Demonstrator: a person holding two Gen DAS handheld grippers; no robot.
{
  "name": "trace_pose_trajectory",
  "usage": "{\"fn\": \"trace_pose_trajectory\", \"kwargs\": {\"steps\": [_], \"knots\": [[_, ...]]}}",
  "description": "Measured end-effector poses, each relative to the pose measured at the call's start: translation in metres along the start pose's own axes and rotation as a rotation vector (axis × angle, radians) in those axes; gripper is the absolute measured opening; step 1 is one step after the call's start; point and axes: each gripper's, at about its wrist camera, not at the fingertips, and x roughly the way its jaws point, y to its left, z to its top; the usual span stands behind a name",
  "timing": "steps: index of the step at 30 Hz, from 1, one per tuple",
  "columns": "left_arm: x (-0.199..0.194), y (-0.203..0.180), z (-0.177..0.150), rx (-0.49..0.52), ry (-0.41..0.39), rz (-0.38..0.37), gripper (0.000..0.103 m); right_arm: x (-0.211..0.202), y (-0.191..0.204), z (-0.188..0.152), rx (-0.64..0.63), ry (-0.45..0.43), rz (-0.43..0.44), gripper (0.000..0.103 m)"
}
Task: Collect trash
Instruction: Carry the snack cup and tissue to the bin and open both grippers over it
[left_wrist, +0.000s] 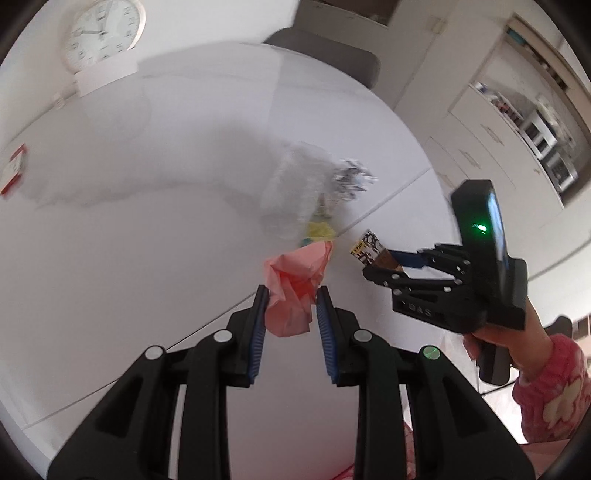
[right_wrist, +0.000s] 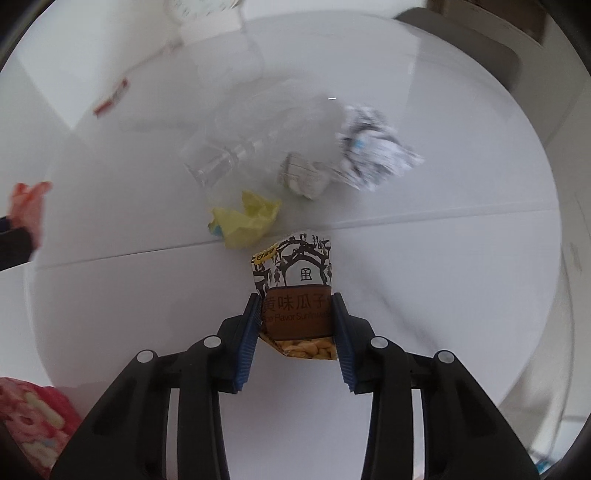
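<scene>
A glossy white worktop (right_wrist: 424, 280) with one straight seam carries a crumpled yellow paper (right_wrist: 245, 219), a printed paper wad (right_wrist: 373, 151) and clear plastic bag (right_wrist: 236, 147); a round wall clock (left_wrist: 101, 33) and white cabinets (left_wrist: 491, 140) stand behind; the left hand-held gripper (left_wrist: 291, 299) pinches crumpled pink paper (left_wrist: 295, 284) above the worktop; the right hand-held gripper (right_wrist: 295, 314) clamps a brown sunflower-seed packet (right_wrist: 295, 291).

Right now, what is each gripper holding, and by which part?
Left gripper: crumpled pink paper, pinched at its near end. Right gripper: sunflower seed packet, gripped across its brown lower band.
</scene>
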Motion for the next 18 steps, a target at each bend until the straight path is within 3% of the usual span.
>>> {"fn": "trace_pose_trajectory", "kwargs": {"steps": [4,11,18], "knots": [[0.007,-0.029,0.000,0.072,0.017,-0.044,0.026,-0.041,-0.021,-0.039,0.124,-0.048,0.014,0.038],[0.027,-0.109,-0.010,0.250,0.084,-0.157,0.026,-0.108,-0.063,-0.136,0.332,-0.110,-0.073,0.038],[0.046,-0.194,-0.027,0.450,0.146,-0.258,0.026,-0.101,-0.121,-0.223,0.583,-0.064,-0.160,0.039]]}}
